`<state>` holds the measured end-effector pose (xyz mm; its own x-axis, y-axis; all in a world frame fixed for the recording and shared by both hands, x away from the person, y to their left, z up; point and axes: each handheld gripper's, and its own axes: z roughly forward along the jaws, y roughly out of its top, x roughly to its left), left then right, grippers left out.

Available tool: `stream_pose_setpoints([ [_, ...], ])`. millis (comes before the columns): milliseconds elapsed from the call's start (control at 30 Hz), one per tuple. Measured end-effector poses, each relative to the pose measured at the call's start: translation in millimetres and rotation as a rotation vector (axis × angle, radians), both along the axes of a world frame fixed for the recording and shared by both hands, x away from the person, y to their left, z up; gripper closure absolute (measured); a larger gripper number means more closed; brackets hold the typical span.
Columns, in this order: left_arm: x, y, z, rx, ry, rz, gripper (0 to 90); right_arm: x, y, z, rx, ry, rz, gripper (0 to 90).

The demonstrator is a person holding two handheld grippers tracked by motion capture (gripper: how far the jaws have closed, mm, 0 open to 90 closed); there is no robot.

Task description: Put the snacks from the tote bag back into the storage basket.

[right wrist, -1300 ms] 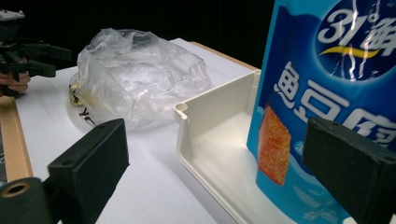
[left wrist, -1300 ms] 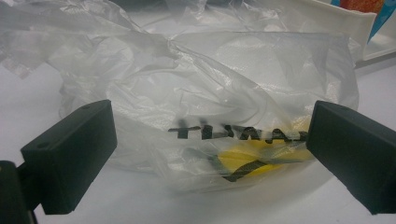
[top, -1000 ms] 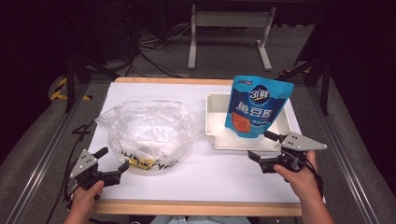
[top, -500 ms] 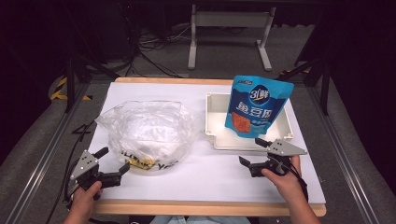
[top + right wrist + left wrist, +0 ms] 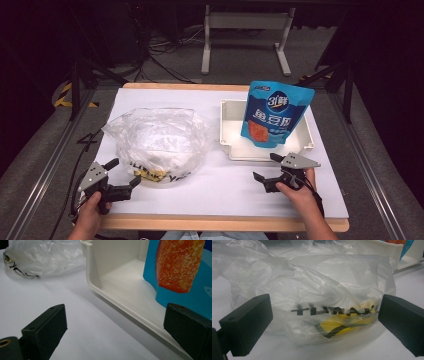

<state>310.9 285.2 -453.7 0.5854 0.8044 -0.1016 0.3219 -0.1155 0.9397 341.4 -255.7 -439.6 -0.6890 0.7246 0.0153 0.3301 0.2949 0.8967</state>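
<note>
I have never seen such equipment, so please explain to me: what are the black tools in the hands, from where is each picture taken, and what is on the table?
A person holds one hand tool in each hand. Each tool is a gripper with two black jaws. The high view looks down from above: the left gripper is at bottom left, the right gripper at bottom right. The other two pictures come from small cameras riding on the grippers, looking along their jaws. On the white table lie a crumpled clear plastic bag with black letters and something yellow inside, and a white tray. A blue snack pouch stands in the tray. Both grippers are open and hold nothing; the left one faces the bag, the right one the tray.
</note>
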Motion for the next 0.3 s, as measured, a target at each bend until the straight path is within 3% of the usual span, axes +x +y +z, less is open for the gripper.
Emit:
stream_pose_setpoints([
  [300, 1.1, 1.9, -2.5, -0.029, -0.005, 0.015, 0.3, 0.7, -1.1, -0.5, -0.012, -0.002, -0.027, 5.0],
])
